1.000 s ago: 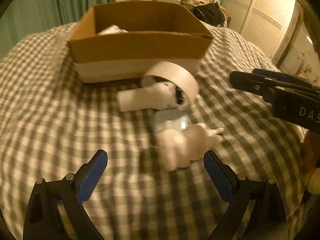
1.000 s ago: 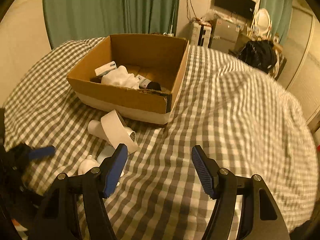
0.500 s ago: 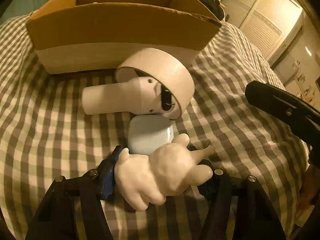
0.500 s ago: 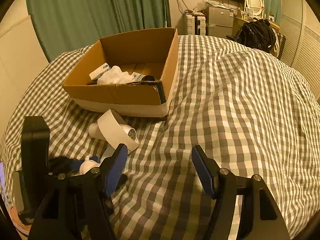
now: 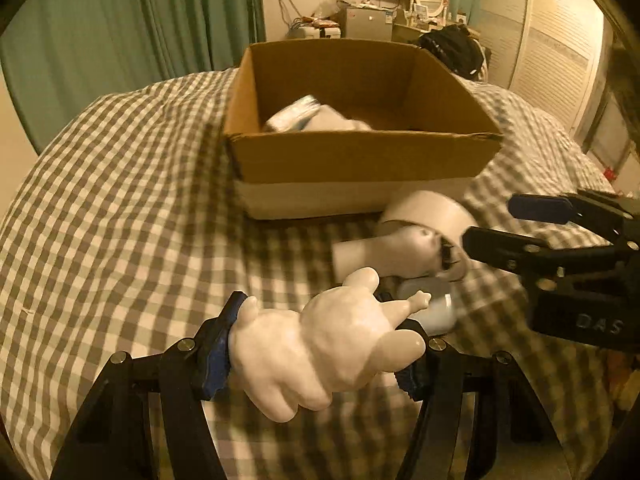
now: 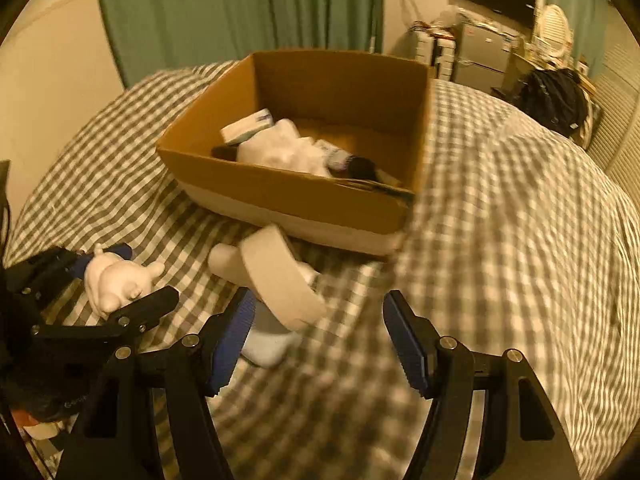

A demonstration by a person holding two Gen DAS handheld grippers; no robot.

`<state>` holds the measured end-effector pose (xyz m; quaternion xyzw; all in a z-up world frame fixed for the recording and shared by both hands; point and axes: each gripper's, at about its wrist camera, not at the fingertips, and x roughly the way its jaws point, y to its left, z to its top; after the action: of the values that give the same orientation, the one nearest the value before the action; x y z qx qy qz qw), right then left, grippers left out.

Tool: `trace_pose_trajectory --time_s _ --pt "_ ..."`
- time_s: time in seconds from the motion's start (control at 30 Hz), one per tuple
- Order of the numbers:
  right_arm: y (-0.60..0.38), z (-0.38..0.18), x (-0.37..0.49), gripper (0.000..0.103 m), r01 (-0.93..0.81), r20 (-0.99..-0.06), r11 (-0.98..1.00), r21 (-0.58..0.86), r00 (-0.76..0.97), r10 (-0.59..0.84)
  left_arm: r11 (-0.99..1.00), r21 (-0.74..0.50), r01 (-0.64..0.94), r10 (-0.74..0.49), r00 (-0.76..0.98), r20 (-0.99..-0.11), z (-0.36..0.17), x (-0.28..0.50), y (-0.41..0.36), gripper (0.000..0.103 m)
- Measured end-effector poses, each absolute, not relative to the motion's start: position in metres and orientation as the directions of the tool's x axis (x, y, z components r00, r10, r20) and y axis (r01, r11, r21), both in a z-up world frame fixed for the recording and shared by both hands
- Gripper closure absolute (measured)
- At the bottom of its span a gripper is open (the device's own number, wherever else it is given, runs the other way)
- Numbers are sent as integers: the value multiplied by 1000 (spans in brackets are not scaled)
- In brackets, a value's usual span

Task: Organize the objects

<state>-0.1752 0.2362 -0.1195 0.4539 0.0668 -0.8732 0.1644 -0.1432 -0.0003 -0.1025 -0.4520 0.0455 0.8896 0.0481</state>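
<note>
My left gripper (image 5: 320,348) is shut on a white lumpy figurine (image 5: 320,344) and holds it above the checked bedspread; the figurine also shows in the right wrist view (image 6: 114,280). An open cardboard box (image 5: 360,160) stands beyond, with a white cloth (image 6: 280,148) and small items inside. In front of the box lie a white tape roll (image 6: 280,276), a white handheld device (image 5: 388,248) and a small pale case (image 5: 436,312). My right gripper (image 6: 320,340) is open and empty, just above the tape roll, right of the left gripper.
The bed's checked cover (image 6: 500,240) stretches wide to the right of the box. Green curtains (image 5: 140,32) hang behind the bed. A dark bag (image 6: 556,100) and furniture stand at the far right.
My left gripper closed on the figurine and lifted it off the bed, tilting up toward the box. My right gripper moved in closer over the tape roll.
</note>
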Motion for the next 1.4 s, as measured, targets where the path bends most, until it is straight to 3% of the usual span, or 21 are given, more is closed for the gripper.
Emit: trace_pose_trajectory --time_s 0.2,0.23,0.27,0.57,1.4 --pt "211 -140 -205 37 369 -852 -929 36 -474 -221 -992 5 -128 67 -556 -829 -112 -155 -6 37" --pt "209 -144 -208 44 368 -857 -929 36 -468 -219 -991 0 -131 73 -551 -831 -113 -155 -7 37" --pt "207 -147 -210 58 370 -862 -928 36 -459 -217 -991 -3 -133 76 -549 -833 -114 -156 -6 37" --pt "208 -128 -189 70 348 -815 -937 -40 -553 -171 -989 -12 -147 95 -568 -818 -101 -140 0 37" --pt "232 38 -62 77 262 -556 -953 -153 -820 -136 -982 -22 -185 156 -752 -641 33 -62 8 37"
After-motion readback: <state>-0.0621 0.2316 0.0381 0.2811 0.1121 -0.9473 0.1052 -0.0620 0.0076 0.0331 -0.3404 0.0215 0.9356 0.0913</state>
